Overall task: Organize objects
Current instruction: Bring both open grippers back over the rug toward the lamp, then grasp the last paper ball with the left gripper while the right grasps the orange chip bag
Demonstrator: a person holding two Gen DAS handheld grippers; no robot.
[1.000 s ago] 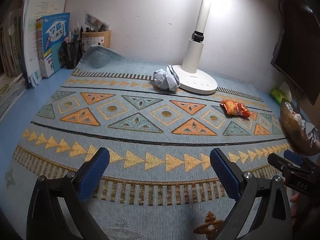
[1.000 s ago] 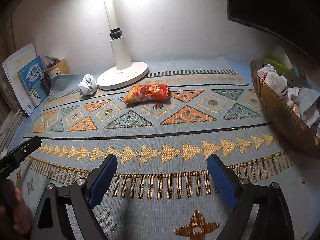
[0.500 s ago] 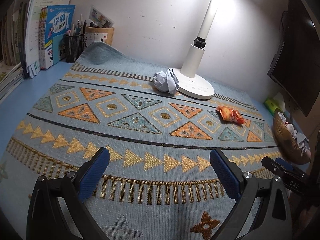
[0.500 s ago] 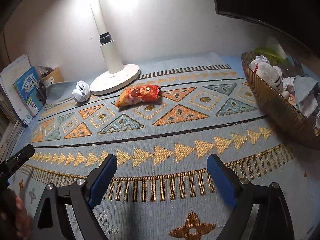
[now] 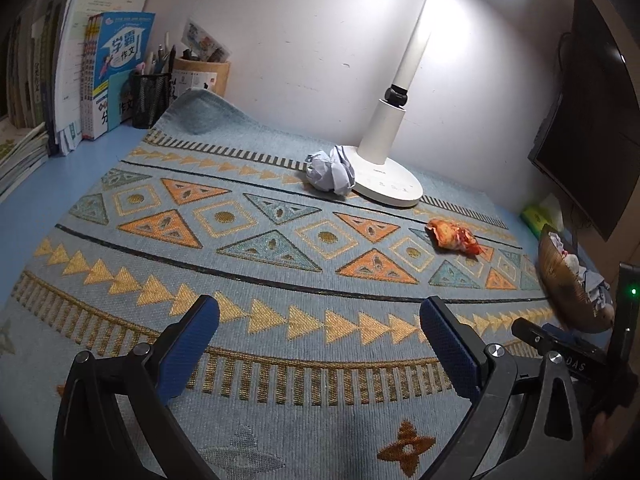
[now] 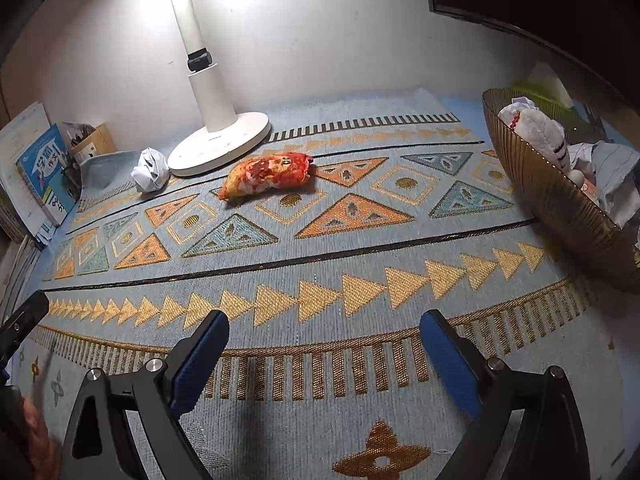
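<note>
The mat (image 6: 320,264) was pale blue with orange and teal triangles; beside the white lamp base (image 6: 218,148) lay an orange-red packet (image 6: 268,174).

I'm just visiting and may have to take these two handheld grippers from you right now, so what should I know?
Left gripper: open, empty, over the mat's near edge.
Right gripper: open, empty; its jaws have just been opening wider.
On the mat: snack bag mid-mat, crumpled paper touching the lamp base.
Basket at the right edge, already holding a plush toy and crumpled items.
Left to do, probably: snack bag and paper into the basket.
</note>
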